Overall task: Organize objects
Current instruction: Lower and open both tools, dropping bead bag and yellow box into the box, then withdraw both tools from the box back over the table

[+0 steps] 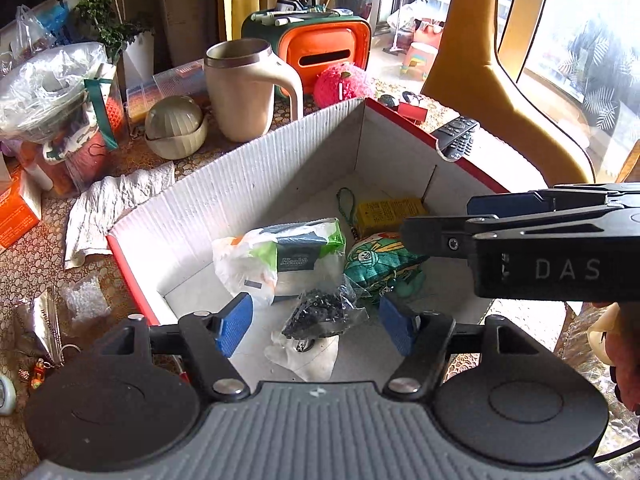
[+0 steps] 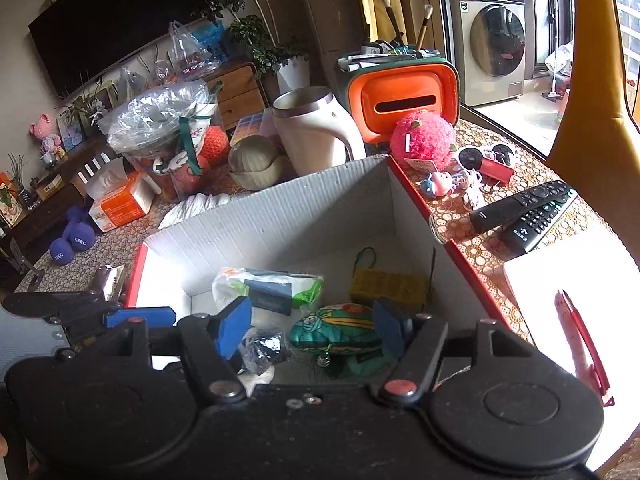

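Observation:
A white cardboard box (image 1: 256,176) with red outer sides, also in the right wrist view (image 2: 280,216), holds a tissue pack in plastic (image 1: 288,256), a clear bag of small black parts (image 1: 324,314), a green patterned pouch (image 1: 380,260) and a yellow box (image 1: 388,210). My left gripper (image 1: 316,326) is open and empty above the bag of black parts. My right gripper (image 2: 312,326) is open and empty above the green pouch (image 2: 340,334); its fingers also show in the left wrist view (image 1: 440,236) at the right.
Behind the box stand a cream mug (image 1: 244,88), a ribbed bowl (image 1: 176,126), an orange tissue holder (image 1: 324,54) and a pink plush ball (image 1: 344,84). Two remotes (image 2: 528,210), small toys (image 2: 452,184), a white pad with a red pen (image 2: 580,344) lie right. Crumpled cloth (image 1: 116,204) lies left.

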Demonstrator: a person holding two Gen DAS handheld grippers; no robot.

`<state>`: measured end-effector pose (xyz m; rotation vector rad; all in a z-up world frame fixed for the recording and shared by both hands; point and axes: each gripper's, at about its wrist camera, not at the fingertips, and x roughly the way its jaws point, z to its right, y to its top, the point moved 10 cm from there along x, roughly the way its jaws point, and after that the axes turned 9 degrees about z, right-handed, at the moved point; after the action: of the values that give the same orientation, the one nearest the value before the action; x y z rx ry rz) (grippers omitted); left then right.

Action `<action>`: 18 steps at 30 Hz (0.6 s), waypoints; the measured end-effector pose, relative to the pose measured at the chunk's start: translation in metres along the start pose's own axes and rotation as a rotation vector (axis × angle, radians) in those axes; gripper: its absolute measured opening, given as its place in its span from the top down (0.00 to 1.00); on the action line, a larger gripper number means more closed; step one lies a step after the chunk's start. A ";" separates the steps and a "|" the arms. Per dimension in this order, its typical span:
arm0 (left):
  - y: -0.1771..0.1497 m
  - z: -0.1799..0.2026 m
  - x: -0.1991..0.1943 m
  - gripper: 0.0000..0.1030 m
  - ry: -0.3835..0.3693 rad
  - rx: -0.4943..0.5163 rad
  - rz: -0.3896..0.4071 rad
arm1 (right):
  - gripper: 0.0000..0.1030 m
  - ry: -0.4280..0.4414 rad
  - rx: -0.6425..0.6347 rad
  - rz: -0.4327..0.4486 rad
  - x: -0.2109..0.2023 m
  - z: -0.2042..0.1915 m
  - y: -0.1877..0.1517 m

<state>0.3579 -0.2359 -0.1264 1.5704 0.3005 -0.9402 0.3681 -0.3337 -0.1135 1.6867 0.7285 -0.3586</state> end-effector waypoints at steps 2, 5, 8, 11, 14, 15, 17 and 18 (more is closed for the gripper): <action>0.000 -0.004 -0.011 0.30 0.000 -0.009 0.019 | 0.36 0.011 -0.010 0.008 -0.008 -0.007 0.001; -0.001 -0.007 -0.027 0.30 0.000 -0.014 0.038 | 0.32 0.021 -0.024 0.022 -0.020 -0.015 0.001; -0.003 -0.012 -0.042 0.29 0.004 -0.017 0.056 | 0.29 0.024 -0.030 0.032 -0.030 -0.023 -0.001; -0.006 -0.018 -0.056 0.27 0.003 -0.027 0.075 | 0.29 0.031 -0.033 0.032 -0.039 -0.029 -0.004; -0.008 -0.024 -0.072 0.27 0.001 -0.035 0.095 | 0.28 0.042 -0.047 0.037 -0.050 -0.038 -0.007; -0.010 -0.026 -0.077 0.27 -0.001 -0.040 0.102 | 0.28 0.046 -0.052 0.040 -0.054 -0.042 -0.008; -0.012 -0.030 -0.089 0.26 -0.002 -0.048 0.114 | 0.27 0.053 -0.064 0.044 -0.061 -0.049 -0.010; -0.013 -0.033 -0.094 0.26 -0.002 -0.050 0.122 | 0.26 0.053 -0.070 0.047 -0.064 -0.053 -0.011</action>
<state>0.3021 -0.1734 -0.0705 1.5243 0.2226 -0.8342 0.3047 -0.2996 -0.0704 1.6491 0.7310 -0.2534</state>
